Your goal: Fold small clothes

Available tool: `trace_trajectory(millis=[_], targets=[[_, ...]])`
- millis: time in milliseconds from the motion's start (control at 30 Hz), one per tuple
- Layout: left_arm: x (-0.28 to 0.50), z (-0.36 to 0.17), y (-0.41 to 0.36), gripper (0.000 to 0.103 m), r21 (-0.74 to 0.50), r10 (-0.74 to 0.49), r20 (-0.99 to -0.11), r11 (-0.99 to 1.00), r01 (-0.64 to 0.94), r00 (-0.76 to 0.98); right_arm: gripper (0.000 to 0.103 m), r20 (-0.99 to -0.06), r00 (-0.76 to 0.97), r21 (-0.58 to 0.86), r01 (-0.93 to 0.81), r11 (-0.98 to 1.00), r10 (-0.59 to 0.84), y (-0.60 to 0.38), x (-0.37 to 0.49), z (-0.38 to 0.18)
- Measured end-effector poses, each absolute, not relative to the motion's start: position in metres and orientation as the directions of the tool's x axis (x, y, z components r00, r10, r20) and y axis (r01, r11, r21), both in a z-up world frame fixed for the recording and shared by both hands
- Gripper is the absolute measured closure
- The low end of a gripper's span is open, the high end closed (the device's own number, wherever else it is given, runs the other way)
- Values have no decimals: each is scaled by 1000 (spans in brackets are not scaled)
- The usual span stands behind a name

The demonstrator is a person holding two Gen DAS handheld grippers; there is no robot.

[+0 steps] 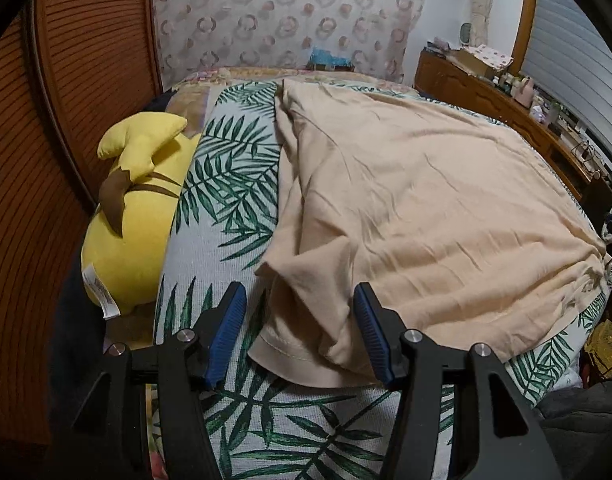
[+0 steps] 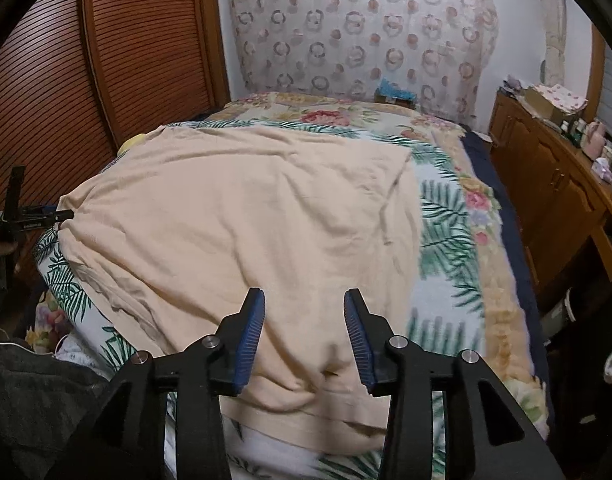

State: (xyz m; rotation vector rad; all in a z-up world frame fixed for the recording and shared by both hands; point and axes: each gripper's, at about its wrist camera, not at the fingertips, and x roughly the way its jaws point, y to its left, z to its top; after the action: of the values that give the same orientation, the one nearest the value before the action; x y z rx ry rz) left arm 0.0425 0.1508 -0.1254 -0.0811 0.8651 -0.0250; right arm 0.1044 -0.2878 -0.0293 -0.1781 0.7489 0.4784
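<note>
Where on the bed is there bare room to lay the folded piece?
Bare blanket lies right of the beige garment, up to the dresser. A narrower strip lies between the garment and the yellow plush toy. The dresser top is cluttered.

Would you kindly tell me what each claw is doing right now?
Left claw: open, jaws astride the near edge of the beige garment, not gripping it.
Right claw: open, poised over the garment's near hem, holding nothing.
</note>
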Motion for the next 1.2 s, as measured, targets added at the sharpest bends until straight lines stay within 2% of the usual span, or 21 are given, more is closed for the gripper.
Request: trace_trajectory(millis=[400, 533, 633, 733, 800, 867, 967, 1200], targets=[[37, -127, 149, 46, -85, -38, -728, 996, -34, 685, 59, -716, 601, 0, -511, 860, 357, -231, 142, -75], [36, -128, 148, 50, -84, -27, -721, 995, -48, 693, 48, -711, 608, -14, -514, 858, 353, -220, 148, -84], [36, -127, 148, 56, -83, -18, -721, 995, -62, 693, 42, -701, 623, -31, -515, 857, 348, -217, 147, -86], [36, -127, 146, 66, -89, -28, -725, 995, -52, 688, 37, -688, 641, -46, -507, 861, 341, -215, 146, -91], [36, -127, 142, 84, -91, -50, -728, 996, -23, 684, 37, -688, 640, -41, -506, 862, 343, -216, 146, -92], [37, -126, 139, 94, -107, -79, -732, 994, 0, 677, 36, -687, 641, -42, -505, 862, 341, -217, 145, -93], [40, -122, 135, 97, -124, -92, -732, 992, 1, 675, 35, -687, 642, -44, -505, 862, 341, -218, 145, -93], [42, -93, 117, 98, -184, -165, -665, 981, 54, 728, 35, -686, 642, -43, -504, 862, 341, -219, 145, -93]])
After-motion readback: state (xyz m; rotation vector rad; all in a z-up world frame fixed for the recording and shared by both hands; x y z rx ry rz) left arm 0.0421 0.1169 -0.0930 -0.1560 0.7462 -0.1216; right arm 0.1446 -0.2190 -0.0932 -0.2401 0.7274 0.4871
